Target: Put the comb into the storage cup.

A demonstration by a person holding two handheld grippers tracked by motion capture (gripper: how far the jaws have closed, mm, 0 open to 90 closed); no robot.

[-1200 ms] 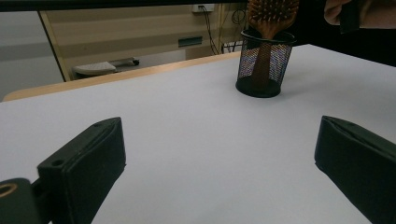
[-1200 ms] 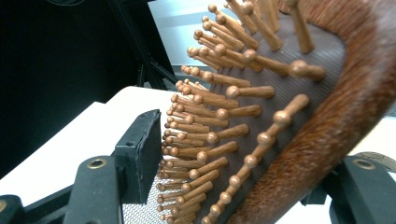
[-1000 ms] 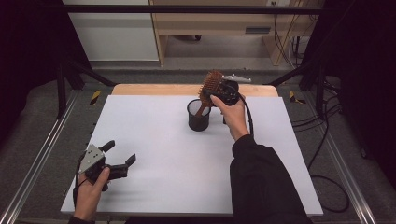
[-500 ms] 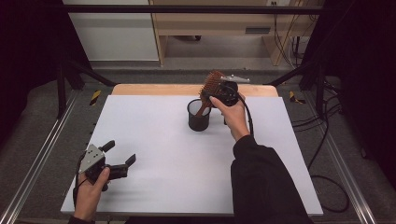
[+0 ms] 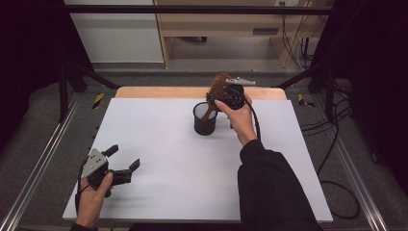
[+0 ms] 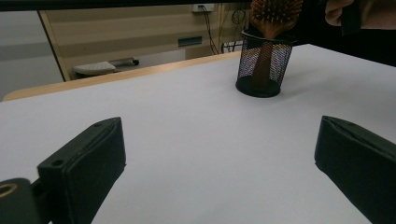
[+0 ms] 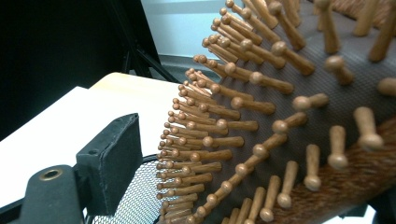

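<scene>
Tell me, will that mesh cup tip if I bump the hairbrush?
Probably yes. The mesh cup looks light and see-through, and the hairbrush stands handle-down with its wide head well above the rim, so it seems top-heavy. The right gripper, jaws just opening, is beside the head; withdraw gently.

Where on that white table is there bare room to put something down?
Most of the white table top is bare: the wide stretch between the left gripper and the black mesh cup, and the left far corner. It is crowded only around the cup, where the wooden hairbrush stands handle-down and the right gripper hovers beside its head.
</scene>
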